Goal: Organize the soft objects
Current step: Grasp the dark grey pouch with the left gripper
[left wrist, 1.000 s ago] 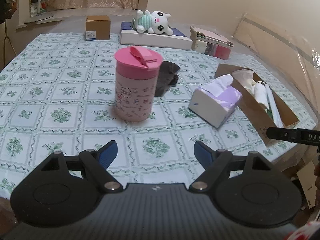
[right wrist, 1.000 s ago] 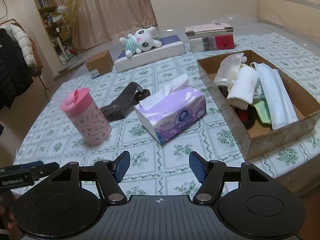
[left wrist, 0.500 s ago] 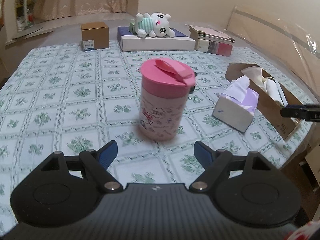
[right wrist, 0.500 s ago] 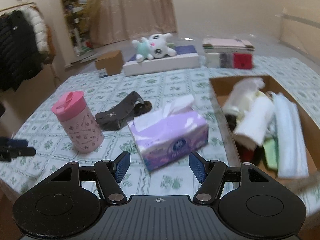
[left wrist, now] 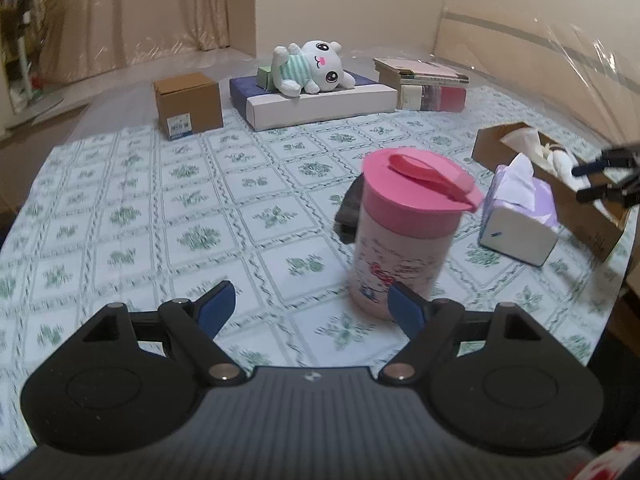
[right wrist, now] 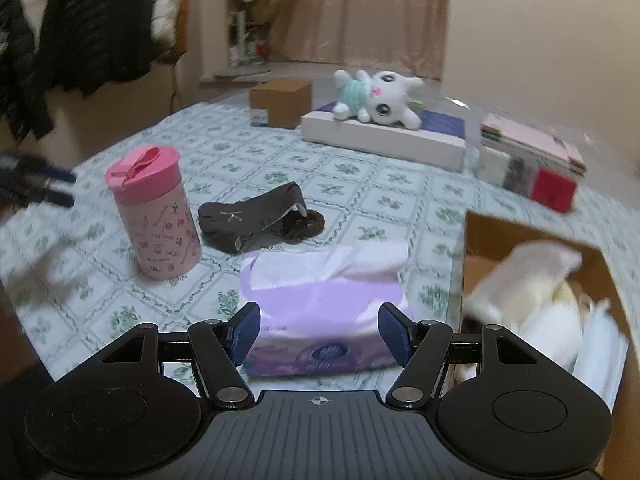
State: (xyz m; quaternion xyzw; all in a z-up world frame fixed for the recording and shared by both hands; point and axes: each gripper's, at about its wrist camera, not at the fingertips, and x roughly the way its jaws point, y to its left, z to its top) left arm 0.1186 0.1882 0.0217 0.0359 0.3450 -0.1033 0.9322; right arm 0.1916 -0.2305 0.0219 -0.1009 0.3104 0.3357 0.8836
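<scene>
Left gripper point(left wrist: 310, 306) stands with jaws apart and nothing between them; its right finger overlaps the base of the pink lidded cup point(left wrist: 408, 232), contact not discernible. Cartoon prints and small lettering cover the cup, unreadable. Right gripper point(right wrist: 320, 334) likewise stands apart, framing the purple tissue pack point(right wrist: 324, 308) without pressing it; the pack carries a round blue logo, its wording too blurred to read. Dark cloth point(right wrist: 252, 218) lies mid-desk between cup and tissue pack. The plush toy point(right wrist: 378, 96) rests on a flat white box point(right wrist: 380, 138) near the far edge of the desk point(left wrist: 160, 216), beside a small carton point(left wrist: 188, 106) with an illegible label. The open cardboard box point(right wrist: 480, 236) of soft items sits at the right edge. Open cloth-covered surface lies toward the left edge.
</scene>
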